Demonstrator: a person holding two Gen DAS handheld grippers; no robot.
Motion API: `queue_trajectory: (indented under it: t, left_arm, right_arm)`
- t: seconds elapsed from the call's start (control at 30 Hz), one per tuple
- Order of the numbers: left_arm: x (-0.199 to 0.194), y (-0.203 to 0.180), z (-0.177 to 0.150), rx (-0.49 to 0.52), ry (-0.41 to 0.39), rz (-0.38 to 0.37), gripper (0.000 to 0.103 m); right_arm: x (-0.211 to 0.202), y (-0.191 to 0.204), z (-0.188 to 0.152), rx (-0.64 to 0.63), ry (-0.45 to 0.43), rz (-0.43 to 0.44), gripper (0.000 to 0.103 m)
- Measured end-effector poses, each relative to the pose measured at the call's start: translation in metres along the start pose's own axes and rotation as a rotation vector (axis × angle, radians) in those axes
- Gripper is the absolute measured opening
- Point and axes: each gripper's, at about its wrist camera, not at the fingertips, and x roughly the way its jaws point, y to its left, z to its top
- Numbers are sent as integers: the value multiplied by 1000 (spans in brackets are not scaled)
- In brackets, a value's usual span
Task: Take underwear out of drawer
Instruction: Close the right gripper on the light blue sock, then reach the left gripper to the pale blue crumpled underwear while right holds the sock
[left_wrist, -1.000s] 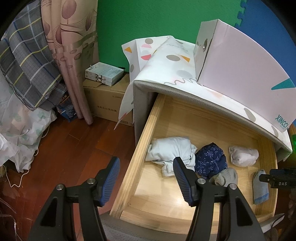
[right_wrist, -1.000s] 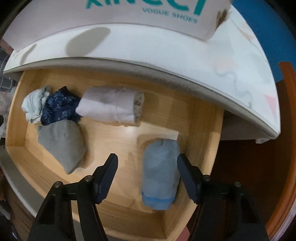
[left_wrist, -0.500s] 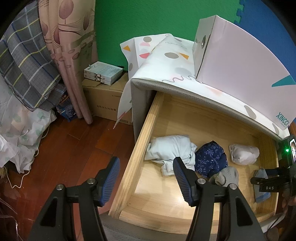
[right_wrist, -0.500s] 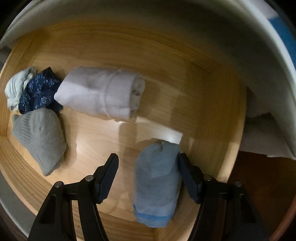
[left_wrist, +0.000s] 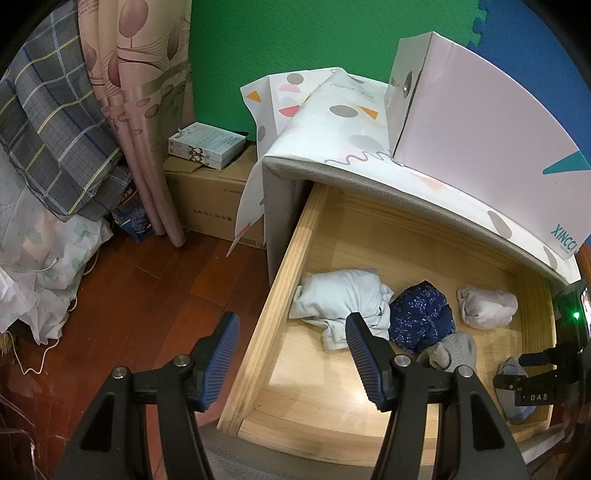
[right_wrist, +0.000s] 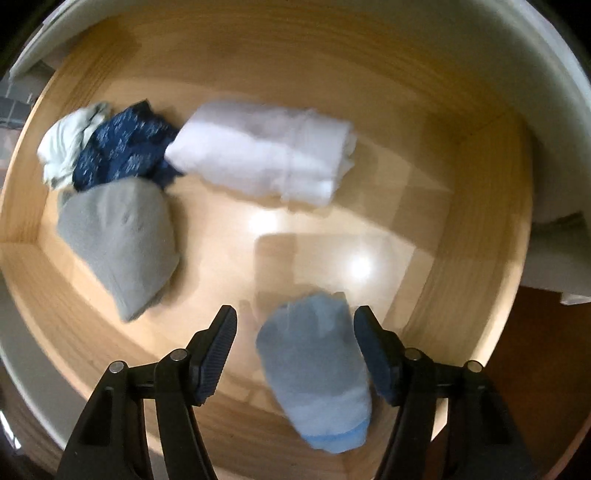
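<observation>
Between the spread fingers of the right gripper (right_wrist: 295, 350), deep inside the open wooden drawer (right_wrist: 461, 258): a folded light-blue underwear piece (right_wrist: 317, 369) lying by the drawer's right wall, not yet pinched. Farther left on the drawer floor, a grey bundle (right_wrist: 122, 243), a navy patterned piece (right_wrist: 122, 151), a pale mint garment (right_wrist: 66, 147) and a white roll (right_wrist: 266, 158). Over the drawer's left front corner, the left gripper (left_wrist: 291, 358), spread wide and holding nothing, with a pale shoe box (left_wrist: 480, 122) on top of the cabinet.
</observation>
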Motion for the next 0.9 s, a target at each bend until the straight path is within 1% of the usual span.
queue_trajectory:
  t: [0.07, 0.17, 0.2, 0.33, 0.47, 0.5, 0.57, 0.63, 0.67, 0.7, 0.77, 0.83, 0.9]
  left_arm:
    - [0, -1, 0, 0, 2, -3, 61]
    - [-1, -2, 0, 7, 0, -1, 61]
    - [-1, -2, 0, 7, 1, -1, 61]
    - [1, 0, 1, 1, 6, -2, 61]
    - [1, 0, 1, 2, 5, -1, 61]
    - [1, 0, 1, 1, 5, -1, 61]
    - [1, -1, 1, 2, 6, -2, 61]
    - [1, -1, 1, 2, 4, -2, 61]
    - [1, -1, 1, 2, 4, -3, 61]
    - [1, 0, 1, 2, 4, -1, 61]
    - [2, -1, 1, 0, 7, -4, 61]
    - [1, -1, 1, 0, 7, -3, 61]
    - [1, -1, 1, 2, 8, -3, 61]
  right_arm:
    - [2, 5, -2, -26, 10, -18, 66]
    - [9, 4, -11, -24, 39, -15, 67]
    - [10, 6, -12, -31, 42, -26, 67]
    - [16, 20, -17, -72, 59, -65, 69]
    - [23, 41, -22, -103, 75, -90, 70]
    - [23, 39, -24, -110, 78, -95, 70]
    - [26, 50, -30, -132, 85, -110, 70]
    - [31, 61, -36, -148, 92, -130, 64]
    - [32, 63, -37, -146, 94, -124, 62]
    - [32, 65, -38, -131, 97, -106, 56]
    - [30, 62, -40, -98, 108, -68, 54]
    - [30, 66, -43, -75, 111, -61, 52]
    - [30, 67, -43, -40, 117, -47, 51]
